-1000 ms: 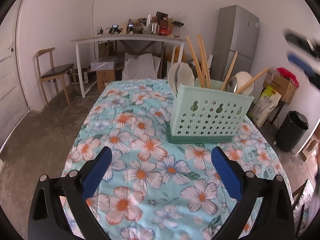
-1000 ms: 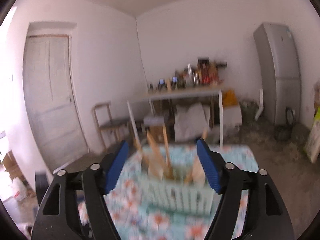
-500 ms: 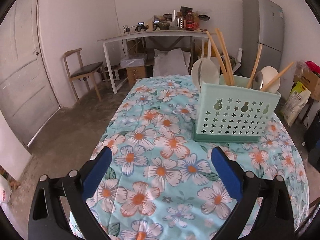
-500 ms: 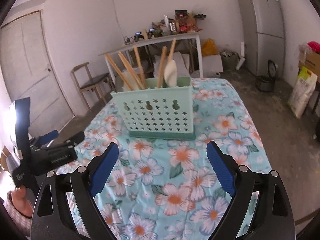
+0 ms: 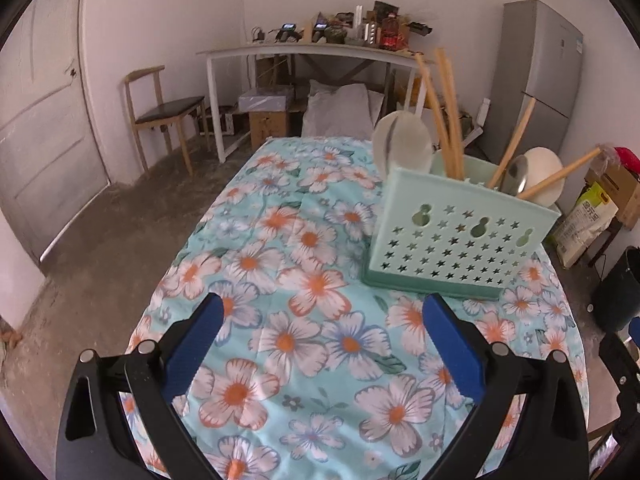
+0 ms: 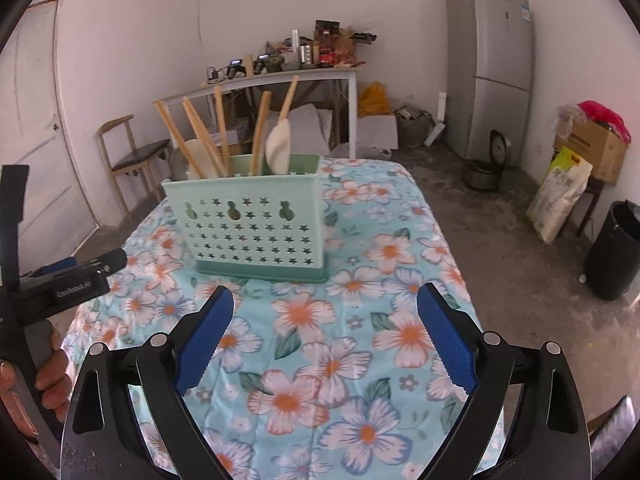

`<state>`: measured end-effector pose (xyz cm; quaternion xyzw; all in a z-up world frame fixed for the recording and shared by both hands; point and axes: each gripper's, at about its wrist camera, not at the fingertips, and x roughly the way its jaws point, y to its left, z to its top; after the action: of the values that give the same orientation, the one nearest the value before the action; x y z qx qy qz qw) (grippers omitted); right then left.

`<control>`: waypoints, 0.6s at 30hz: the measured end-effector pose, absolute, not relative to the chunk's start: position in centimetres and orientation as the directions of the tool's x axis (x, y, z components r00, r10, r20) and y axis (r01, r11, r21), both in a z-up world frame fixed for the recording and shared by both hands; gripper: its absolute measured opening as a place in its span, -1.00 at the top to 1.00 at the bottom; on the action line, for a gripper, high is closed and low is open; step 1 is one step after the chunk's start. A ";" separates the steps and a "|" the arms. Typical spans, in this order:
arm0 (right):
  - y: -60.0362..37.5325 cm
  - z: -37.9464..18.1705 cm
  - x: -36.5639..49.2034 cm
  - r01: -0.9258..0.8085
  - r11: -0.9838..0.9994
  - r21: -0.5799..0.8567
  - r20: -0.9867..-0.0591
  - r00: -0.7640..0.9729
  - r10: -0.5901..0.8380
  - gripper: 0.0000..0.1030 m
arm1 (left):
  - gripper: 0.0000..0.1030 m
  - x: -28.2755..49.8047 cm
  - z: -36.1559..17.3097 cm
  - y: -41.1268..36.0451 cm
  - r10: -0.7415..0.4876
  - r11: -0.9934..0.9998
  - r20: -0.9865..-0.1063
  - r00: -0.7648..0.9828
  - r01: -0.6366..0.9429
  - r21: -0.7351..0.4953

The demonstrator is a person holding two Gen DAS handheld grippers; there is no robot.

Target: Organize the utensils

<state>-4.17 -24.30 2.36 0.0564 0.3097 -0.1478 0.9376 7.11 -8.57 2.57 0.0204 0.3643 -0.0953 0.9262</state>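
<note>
Flowered cloth covers the counter [image 6: 400, 216], where a green utensil caddy [image 6: 252, 228] stands at twelve o'clock from both empty, released tongs, left [image 5: 324, 344] and right [image 6: 326, 336].

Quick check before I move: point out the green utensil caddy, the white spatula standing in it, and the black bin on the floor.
green utensil caddy [image 6: 256, 224]: right wrist view, star-pierced front wall.
white spatula [image 6: 279, 145]: right wrist view, middle of its blade above the rim.
black bin [image 6: 614, 252]: right wrist view, its side wall, right of the table.

"GeoRobot.AI"-like lettering, partly blurred, on left hand-held gripper [image 6: 86, 276]
</note>
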 end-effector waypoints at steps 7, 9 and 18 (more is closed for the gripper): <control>-25.3 2.1 -4.3 0.341 0.940 0.003 -0.595 0.756 -0.273 -0.73 | -0.89 6.8 2.9 -11.0 -0.128 0.967 -0.666 0.735 0.241 0.080; -25.6 2.1 -4.4 0.345 0.938 0.006 -0.594 0.756 -0.275 -0.73 | -0.89 6.7 2.8 -11.3 -0.110 0.965 -0.663 0.740 0.238 0.106; -27.1 2.4 -5.0 0.389 0.921 0.011 -0.580 0.753 -0.311 -0.73 | -0.89 6.8 3.1 -10.8 -0.026 0.980 -0.655 0.756 0.148 0.132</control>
<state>-4.96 -27.12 2.40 0.0658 0.2976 -0.1873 0.9338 6.85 -10.77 3.12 0.0879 0.3464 -0.0468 0.9328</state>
